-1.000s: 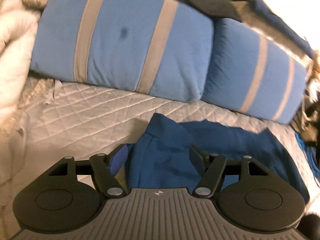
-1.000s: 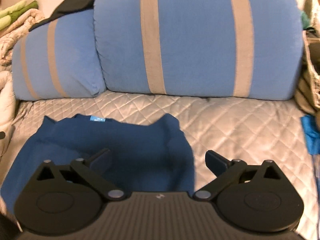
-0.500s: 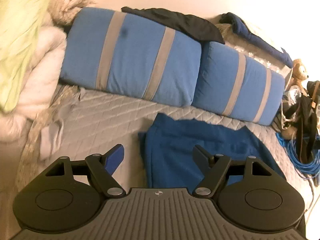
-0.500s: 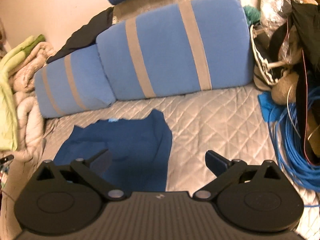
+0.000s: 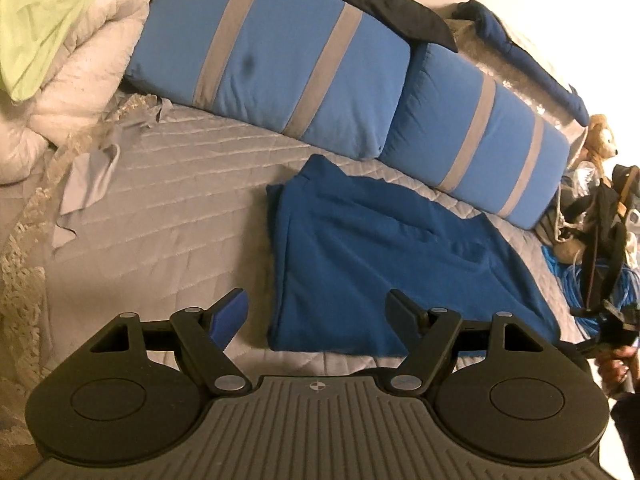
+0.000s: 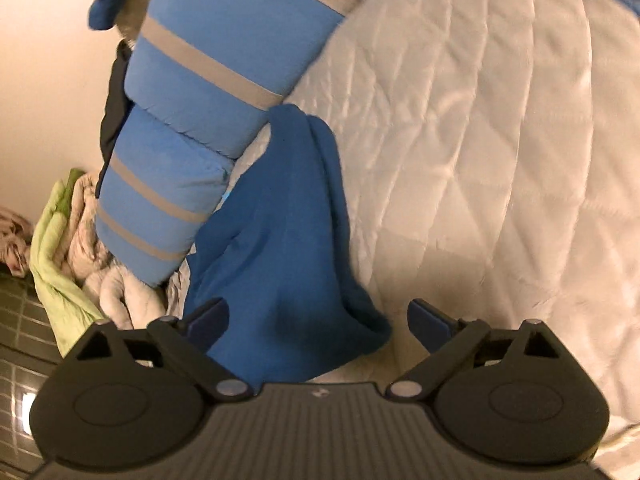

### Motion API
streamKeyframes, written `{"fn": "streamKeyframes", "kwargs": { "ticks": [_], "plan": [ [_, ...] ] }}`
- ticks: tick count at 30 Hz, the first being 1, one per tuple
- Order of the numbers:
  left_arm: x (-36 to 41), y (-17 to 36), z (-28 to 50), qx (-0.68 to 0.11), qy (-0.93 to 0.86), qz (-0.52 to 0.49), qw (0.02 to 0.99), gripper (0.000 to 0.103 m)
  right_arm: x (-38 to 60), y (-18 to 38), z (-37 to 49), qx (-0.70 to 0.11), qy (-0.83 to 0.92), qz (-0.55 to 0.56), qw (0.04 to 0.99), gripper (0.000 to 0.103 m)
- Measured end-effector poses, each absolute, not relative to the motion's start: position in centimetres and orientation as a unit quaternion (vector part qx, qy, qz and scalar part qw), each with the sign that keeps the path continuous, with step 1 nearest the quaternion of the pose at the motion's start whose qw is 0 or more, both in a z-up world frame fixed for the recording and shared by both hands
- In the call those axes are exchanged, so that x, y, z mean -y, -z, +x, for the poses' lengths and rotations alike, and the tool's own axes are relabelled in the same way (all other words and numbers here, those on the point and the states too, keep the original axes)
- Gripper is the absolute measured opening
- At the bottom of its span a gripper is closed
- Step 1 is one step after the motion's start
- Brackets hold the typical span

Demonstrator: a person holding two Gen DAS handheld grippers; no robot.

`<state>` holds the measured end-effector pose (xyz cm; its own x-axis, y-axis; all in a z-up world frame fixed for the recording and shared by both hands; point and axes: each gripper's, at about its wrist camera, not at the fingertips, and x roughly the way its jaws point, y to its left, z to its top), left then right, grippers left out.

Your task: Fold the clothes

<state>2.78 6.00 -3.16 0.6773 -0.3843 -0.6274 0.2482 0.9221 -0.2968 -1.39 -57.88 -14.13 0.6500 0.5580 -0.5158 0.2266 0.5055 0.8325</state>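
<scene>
A dark blue garment (image 5: 384, 264) lies folded flat on the grey quilted bed cover (image 5: 168, 216), just in front of the pillows. My left gripper (image 5: 318, 312) is open and empty, held above the garment's near left corner. In the right wrist view the same garment (image 6: 280, 240) runs away from the camera towards the pillows. My right gripper (image 6: 318, 320) is open and empty, close over the garment's near edge, with the view rolled sideways.
Two blue pillows with grey stripes (image 5: 288, 64) (image 5: 480, 140) line the back of the bed, with dark clothes (image 5: 376, 0) on top. White and green bedding (image 5: 60, 60) is piled at the left. Blue cable and clutter (image 5: 592, 264) lie at the right edge.
Both grippers have pulled back from the garment and stayed open. The right gripper has then rolled sideways and dropped close over the garment's near edge.
</scene>
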Motion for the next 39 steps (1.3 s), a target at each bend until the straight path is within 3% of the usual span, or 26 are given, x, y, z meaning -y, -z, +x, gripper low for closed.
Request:
{"fn": "streamKeyframes", "kwargs": {
  "ticks": [9,12,13,14,28,39],
  "plan": [
    [-4.8,4.4,2.2,-0.363,0.181,-0.102,0.908,0.075,55.8,17.7,0.5,-0.401,-0.105,0.514,0.751,0.066],
    [-4.3,4.5,2.1,-0.359,0.184,-0.101,0.909,0.075,55.5,17.8,0.8,-0.395,-0.101,0.523,0.749,0.044],
    [-4.1,4.6,2.1,-0.357,0.185,-0.100,0.910,0.075,55.4,17.6,0.9,-0.392,-0.102,0.522,0.751,0.032],
    [-3.9,4.6,2.1,-0.356,0.186,-0.100,0.910,0.075,55.3,17.3,0.9,-0.389,-0.104,0.521,0.753,0.027],
    [-3.6,4.8,1.7,-0.329,0.179,-0.119,0.919,0.075,49.0,7.3,2.0,-0.332,-0.137,0.352,0.864,0.020],
    [-4.9,6.5,1.3,-0.316,0.132,-0.160,0.926,0.075,37.0,1.2,5.8,-0.295,-0.195,0.234,0.906,0.018]
  ]
}}
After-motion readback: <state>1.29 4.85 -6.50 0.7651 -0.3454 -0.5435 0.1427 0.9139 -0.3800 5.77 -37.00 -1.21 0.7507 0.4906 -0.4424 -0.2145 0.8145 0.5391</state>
